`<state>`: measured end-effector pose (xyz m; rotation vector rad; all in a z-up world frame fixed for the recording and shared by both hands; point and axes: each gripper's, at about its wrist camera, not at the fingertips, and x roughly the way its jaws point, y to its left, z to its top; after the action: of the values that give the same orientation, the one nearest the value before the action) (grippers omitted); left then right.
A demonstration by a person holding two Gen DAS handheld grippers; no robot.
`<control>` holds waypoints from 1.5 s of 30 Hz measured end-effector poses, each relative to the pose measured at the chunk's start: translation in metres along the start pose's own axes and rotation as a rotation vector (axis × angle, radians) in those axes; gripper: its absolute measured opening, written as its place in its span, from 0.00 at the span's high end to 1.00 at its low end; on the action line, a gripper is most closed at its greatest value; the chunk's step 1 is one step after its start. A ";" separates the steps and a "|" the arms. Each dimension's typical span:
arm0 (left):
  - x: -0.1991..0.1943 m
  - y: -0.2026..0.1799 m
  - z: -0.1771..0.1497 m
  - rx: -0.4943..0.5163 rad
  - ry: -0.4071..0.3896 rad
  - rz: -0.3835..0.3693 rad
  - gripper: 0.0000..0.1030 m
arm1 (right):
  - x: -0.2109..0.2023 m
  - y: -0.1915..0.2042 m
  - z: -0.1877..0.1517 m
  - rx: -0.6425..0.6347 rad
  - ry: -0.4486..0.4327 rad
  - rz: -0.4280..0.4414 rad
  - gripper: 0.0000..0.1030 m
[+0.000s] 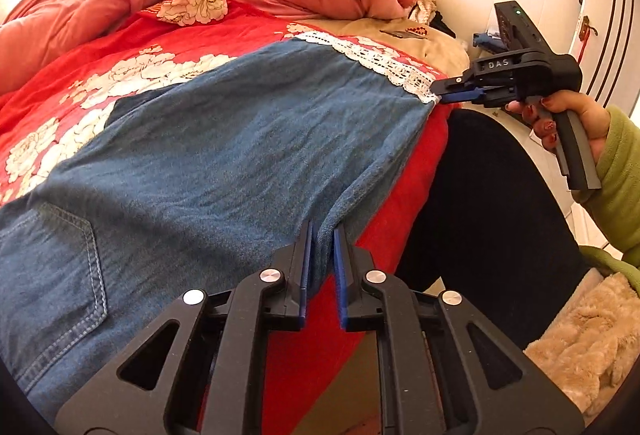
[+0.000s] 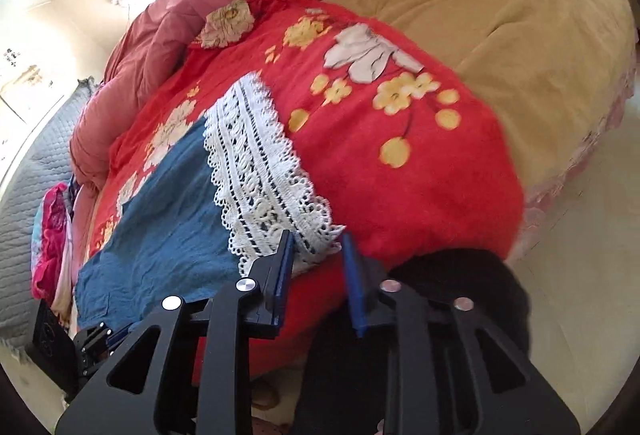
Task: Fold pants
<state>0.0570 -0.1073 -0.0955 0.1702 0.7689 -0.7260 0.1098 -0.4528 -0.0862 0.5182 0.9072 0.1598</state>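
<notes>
So the denim pants [image 1: 208, 163] are laid flat across the red floral blanket [image 1: 120, 47] on the bed, one leg stacked over the other from what I can tell, with the white lace cuff [image 2: 264, 171] at the near edge and a back pocket down at the other end. Looks like the lengthwise fold is already in and both ends are being set down along the bed's edge. The left gripper [image 1: 323, 235] has its fingers nearly together with a fold of denim edge running into the thin gap, so I'd call that a light pinch on the fabric. The right gripper [image 2: 318, 239] is different: its fingers stand clearly apart, the lace corner sits just against the left one, and nothing is pressing on it, so that end reads as let go. Next move, I'd guess, is letting the left side go too, then grabbing the lace end again to bring it over toward the waist, keeping the edges lined up so the cloth doesn't skew. Hard to say much about the waistband, it's cut off at the frame edge, and the right view is a bit blurry. The person's dark lap [image 1: 488, 203] blocks the bed's lower side.
</notes>
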 end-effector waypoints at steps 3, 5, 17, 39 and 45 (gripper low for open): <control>-0.003 -0.006 -0.005 0.013 -0.017 -0.013 0.74 | -0.020 0.000 0.002 -0.018 -0.054 0.000 0.75; -0.003 -0.012 -0.010 0.036 -0.019 0.004 0.71 | -0.028 0.004 0.002 -0.041 -0.072 0.011 0.70; -0.030 -0.004 -0.013 -0.125 -0.093 0.043 0.55 | 0.027 0.071 -0.019 -0.258 0.088 0.083 0.54; -0.003 0.146 0.097 -0.347 0.072 0.113 0.50 | 0.031 0.123 0.020 -0.453 -0.013 0.145 0.39; 0.037 0.173 0.086 -0.334 0.154 0.095 0.50 | 0.075 0.141 0.038 -0.530 0.024 0.055 0.36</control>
<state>0.2380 -0.0317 -0.0791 -0.0409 1.0107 -0.4894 0.1968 -0.3183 -0.0507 0.0478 0.8332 0.4428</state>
